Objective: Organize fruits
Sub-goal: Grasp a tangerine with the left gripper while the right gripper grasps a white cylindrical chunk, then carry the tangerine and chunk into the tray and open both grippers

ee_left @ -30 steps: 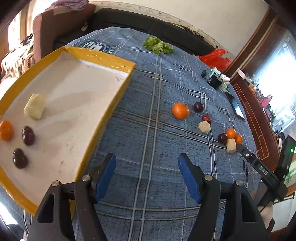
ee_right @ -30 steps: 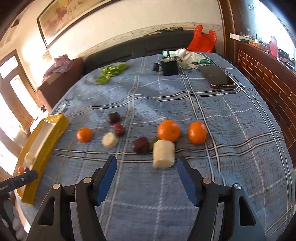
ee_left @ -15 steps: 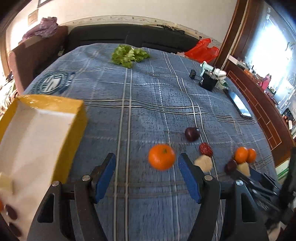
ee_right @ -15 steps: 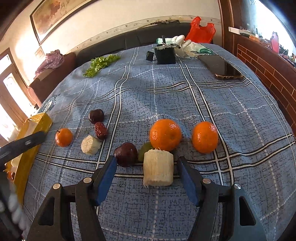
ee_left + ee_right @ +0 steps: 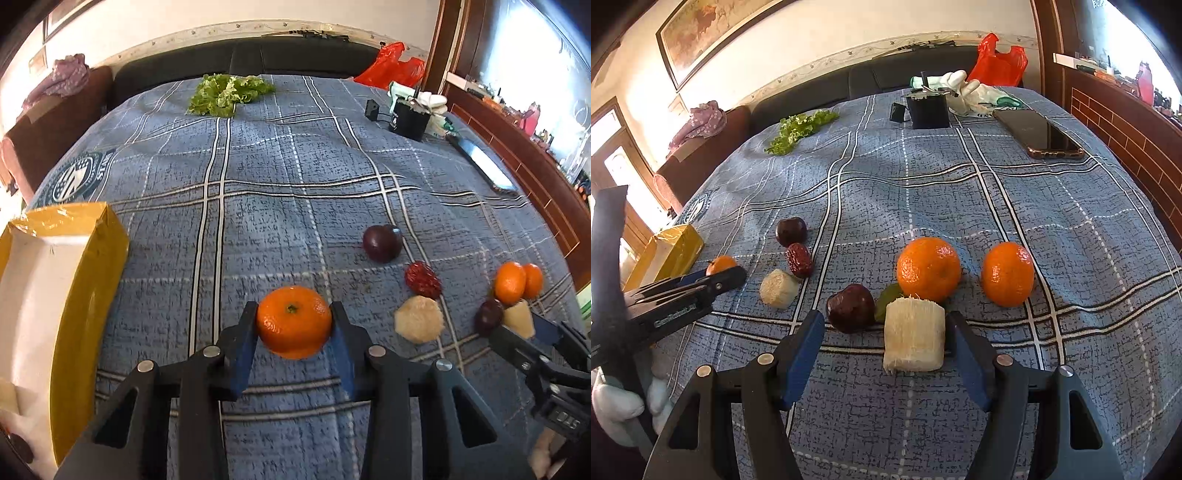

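Tangerine (image 5: 293, 322) sits low in the centre of the left wrist view, clamped between the blue pads of the left gripper (image 5: 294, 325). Right gripper (image 5: 882, 343) stands wide apart at the bottom of its view, its right pad just beside a pale sugarcane chunk (image 5: 914, 334); a dark plum (image 5: 850, 307) and two oranges (image 5: 929, 268) crowd behind. Yellow tray (image 5: 86, 280) lies at the left edge.

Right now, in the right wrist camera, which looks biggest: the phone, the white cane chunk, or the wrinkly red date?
1. Phone
2. White cane chunk, though it sits nearest the camera, so its true size is unsure
3. Wrinkly red date
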Available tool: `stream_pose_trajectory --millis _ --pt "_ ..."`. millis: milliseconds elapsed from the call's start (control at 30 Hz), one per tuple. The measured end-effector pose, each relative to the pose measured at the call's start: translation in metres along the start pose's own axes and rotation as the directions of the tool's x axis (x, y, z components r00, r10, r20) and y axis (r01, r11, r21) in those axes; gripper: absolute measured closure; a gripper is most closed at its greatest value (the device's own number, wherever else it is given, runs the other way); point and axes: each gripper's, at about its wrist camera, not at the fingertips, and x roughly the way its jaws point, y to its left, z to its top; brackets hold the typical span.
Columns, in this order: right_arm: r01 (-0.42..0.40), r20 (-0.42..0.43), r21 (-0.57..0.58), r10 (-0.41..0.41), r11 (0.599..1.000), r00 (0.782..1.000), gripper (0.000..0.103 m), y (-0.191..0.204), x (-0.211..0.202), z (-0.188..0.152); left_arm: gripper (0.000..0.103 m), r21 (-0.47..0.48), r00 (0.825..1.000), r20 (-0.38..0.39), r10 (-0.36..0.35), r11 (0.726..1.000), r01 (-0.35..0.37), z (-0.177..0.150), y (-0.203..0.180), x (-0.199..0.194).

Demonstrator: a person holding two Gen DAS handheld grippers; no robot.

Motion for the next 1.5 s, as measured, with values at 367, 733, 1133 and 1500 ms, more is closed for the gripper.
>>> stream_pose_trajectory --millis 367,733,1133,1500 --pt "-0.042 -0.013 0.047 0.042 0.998 0.999 0.035 -0.008 -0.010 -0.008 0.066 -0.077 0.998 0.060 -0.029 0.997 0.033 -0.019 0.012 -0.051" --pt "0.053 -0.010 0.005 -0.053 0.999 0.999 0.070 -0.005 -0.008 -0.006 0.066 -0.124 0.992 0.125 -0.017 0.992 0.033 -0.044 0.029 -0.100" --pt "-0.153 0.074 -0.136 0.164 0.979 0.984 0.070 0.085 -0.084 -0.008 0.066 -0.353 0.983 0.169 0.066 0.936 -0.002 -0.086 0.127 -0.161" --pt "-0.427 -0.112 -0.344 0.415 0.836 0.903 0.069 0.262 -0.068 -0.020 0.066 -0.512 0.956 0.115 0.269 0.841 -0.175 -0.108 0.241 -0.188"
